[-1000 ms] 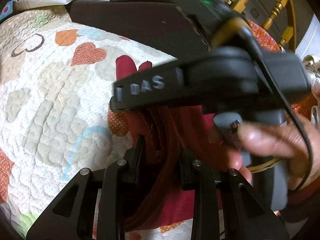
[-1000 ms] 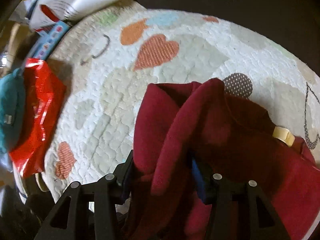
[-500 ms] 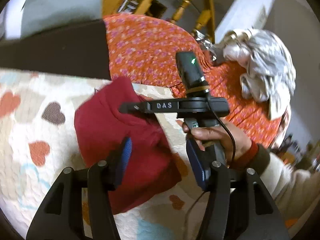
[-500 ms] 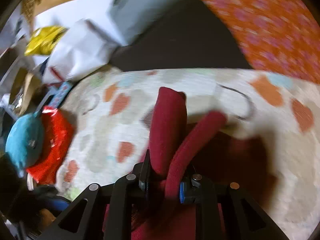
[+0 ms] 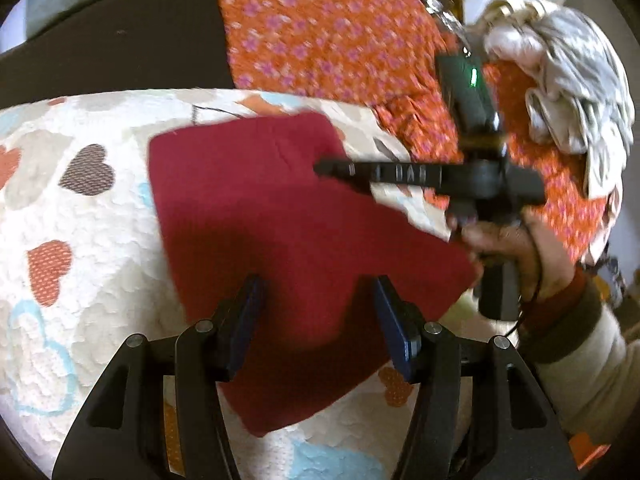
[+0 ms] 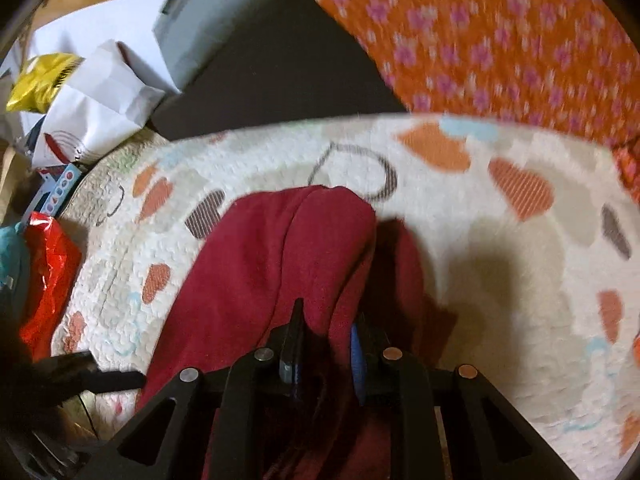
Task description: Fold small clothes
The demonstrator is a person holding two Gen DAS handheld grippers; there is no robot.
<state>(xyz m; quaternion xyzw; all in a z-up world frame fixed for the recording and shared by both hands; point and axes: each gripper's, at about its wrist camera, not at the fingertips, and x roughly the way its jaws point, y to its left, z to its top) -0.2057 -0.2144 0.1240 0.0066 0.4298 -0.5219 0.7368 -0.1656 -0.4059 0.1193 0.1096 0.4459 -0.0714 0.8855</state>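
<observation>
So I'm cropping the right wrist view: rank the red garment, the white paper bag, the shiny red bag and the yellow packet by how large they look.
1. red garment
2. white paper bag
3. shiny red bag, close to the white one and partly cut off, so unsure
4. yellow packet

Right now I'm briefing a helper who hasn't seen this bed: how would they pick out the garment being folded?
Start at the white quilt printed with hearts. On it lies the dark red knit garment, plain and patternless. Unlike the orange floral cloth behind, it is solid coloured, and the right gripper pinches a fold of it.
</observation>
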